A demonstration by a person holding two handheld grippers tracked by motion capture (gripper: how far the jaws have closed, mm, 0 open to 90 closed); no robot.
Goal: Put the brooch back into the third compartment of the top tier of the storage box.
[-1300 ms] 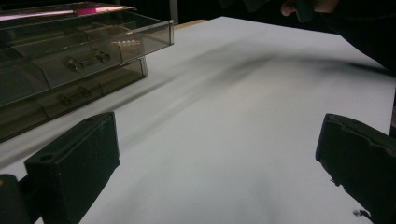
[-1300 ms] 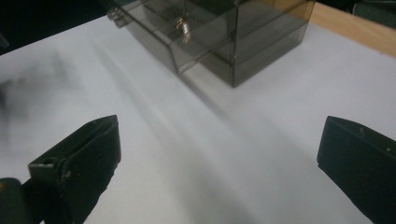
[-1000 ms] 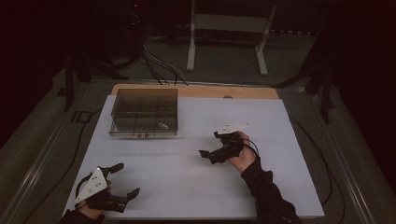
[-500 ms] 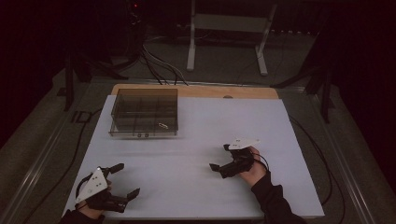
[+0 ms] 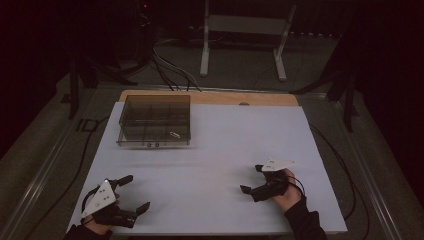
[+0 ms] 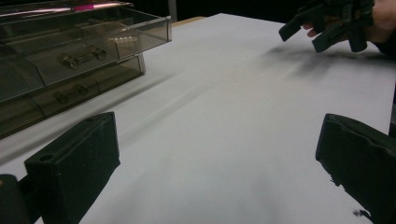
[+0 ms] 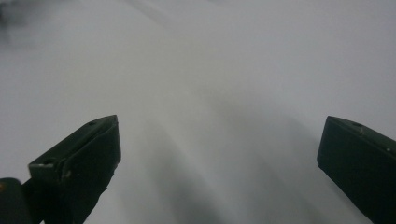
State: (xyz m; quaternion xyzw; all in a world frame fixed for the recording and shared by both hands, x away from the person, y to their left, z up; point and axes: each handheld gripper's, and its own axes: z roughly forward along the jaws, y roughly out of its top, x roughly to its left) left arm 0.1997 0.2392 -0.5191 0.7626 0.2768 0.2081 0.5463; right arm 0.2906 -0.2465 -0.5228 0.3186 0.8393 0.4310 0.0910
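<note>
High view had both grippers down at the near edge of the white table (image 5: 215,150), well apart from each other. The left gripper (image 5: 135,192) sat at the near left corner, jaws spread wide with nothing between them, pointing off to the right. The right gripper (image 5: 252,179) was over on the near right side, held in a hand (image 5: 285,192) in a dark sleeve, jaws also spread wide and empty, pointing left.

Left gripper view backed that up: its two black jaws stood far apart at the bottom corners with just bare white table between them, not touching anything. You could also see the other gripper up in the top right there, hanging just above the surface with its shadow under it.

Right gripper view was blurry, but its jaws were clearly wide apart too, only plain table past them.

The clear plastic organizer box (image 5: 155,120) sat at the far left of the table, well away from both grippers. It had dividers inside and a small pale item (image 5: 175,134) in one front compartment; too small to tell what it was.
</note>
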